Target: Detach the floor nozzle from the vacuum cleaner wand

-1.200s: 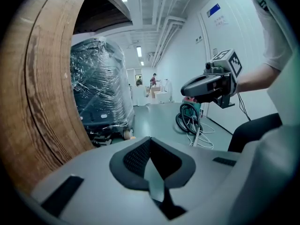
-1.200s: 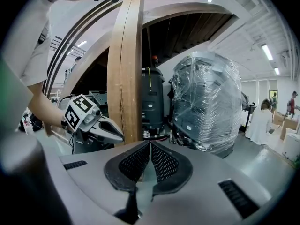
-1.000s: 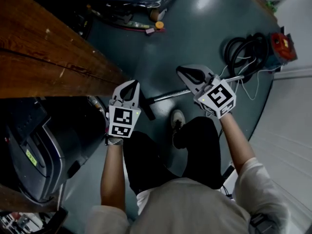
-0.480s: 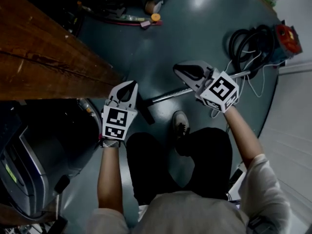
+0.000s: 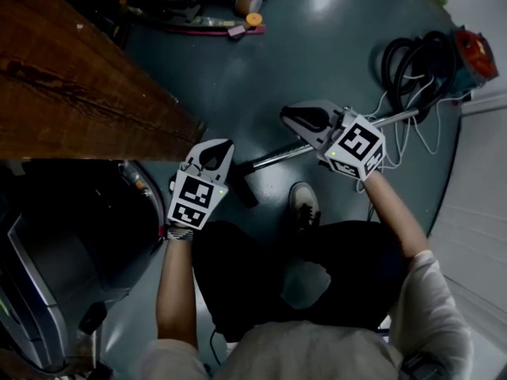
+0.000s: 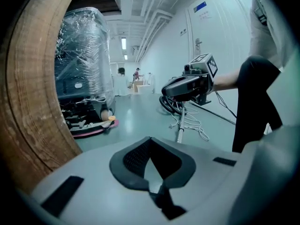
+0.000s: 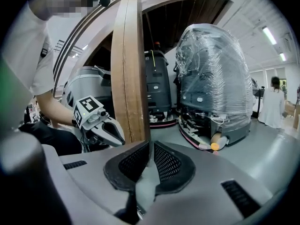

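Note:
The vacuum wand [image 5: 277, 155] is a shiny metal tube lying on the dark green floor, running right toward a coiled black hose [image 5: 412, 62] and a red vacuum body [image 5: 474, 52]. Its black floor nozzle [image 5: 239, 184] lies at the tube's left end, by the person's shoe [image 5: 305, 204]. My left gripper [image 5: 215, 150] hangs above the nozzle, shut and empty. My right gripper [image 5: 299, 119] hovers over the middle of the wand, shut with nothing in it. In the left gripper view the wand [image 6: 179, 133] shows below the right gripper [image 6: 174, 88].
A wooden table top [image 5: 79, 93] fills the upper left, its edge close to my left gripper. A plastic-wrapped machine [image 7: 213, 78] and a low pink-edged base with small parts [image 5: 238, 28] stand at the far side. White cable [image 5: 412, 133] loops near the hose.
Both grippers have sunk toward the floor as the person bends the knees. The left gripper now sits nearer the nozzle. Both stay shut.

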The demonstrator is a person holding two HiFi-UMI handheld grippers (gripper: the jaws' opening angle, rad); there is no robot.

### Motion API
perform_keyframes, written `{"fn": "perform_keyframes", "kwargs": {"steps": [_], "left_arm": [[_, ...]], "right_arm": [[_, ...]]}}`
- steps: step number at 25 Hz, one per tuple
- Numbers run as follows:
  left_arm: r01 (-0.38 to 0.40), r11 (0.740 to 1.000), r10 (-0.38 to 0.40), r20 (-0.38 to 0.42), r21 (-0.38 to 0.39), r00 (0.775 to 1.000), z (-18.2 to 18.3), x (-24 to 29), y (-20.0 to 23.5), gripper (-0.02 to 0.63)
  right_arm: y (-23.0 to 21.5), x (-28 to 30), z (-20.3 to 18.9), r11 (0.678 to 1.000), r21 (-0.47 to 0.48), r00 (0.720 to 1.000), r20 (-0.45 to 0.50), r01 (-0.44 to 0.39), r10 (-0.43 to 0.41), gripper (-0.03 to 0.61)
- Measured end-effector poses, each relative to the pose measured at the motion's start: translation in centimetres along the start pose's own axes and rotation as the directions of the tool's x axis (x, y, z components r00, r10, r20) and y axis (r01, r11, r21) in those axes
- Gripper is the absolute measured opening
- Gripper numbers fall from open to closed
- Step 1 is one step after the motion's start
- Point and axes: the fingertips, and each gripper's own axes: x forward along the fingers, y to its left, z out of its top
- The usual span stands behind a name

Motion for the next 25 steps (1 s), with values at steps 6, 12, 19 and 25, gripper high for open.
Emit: {"fn": "perform_keyframes", "kwargs": {"steps": [6, 12, 19, 25], "left_arm": [[0.109, 0.994, -0.109, -0.036, 0.002, 0.993, -2.2, 1.9, -0.8, 0.000], [0.189, 0.982, -0.187, -0.081, 0.020, 0.979, -4.2, 3.9, -2.4, 0.028], [0.291, 0.956, -0.291, -0.112, -0.017, 0.950, -6.8, 5.9, -3.8, 0.129], [0.348, 0.937, -0.348, -0.163, -0.026, 0.923, -9.4, 6.6, -4.0, 0.187]], "right_arm": [[1.0, 1.4, -3.7, 0.995, -0.069, 0.995, -0.077, -0.066, 0.061, 0.099], [2.4, 2.3, -7.7, 0.984, -0.103, 0.980, -0.153, -0.143, 0.126, 0.136], [3.2, 3.7, -12.3, 0.969, -0.102, 0.956, -0.219, -0.224, 0.197, 0.164], [3.4, 5.6, -15.9, 0.959, -0.062, 0.933, -0.255, -0.277, 0.254, 0.177]]}}
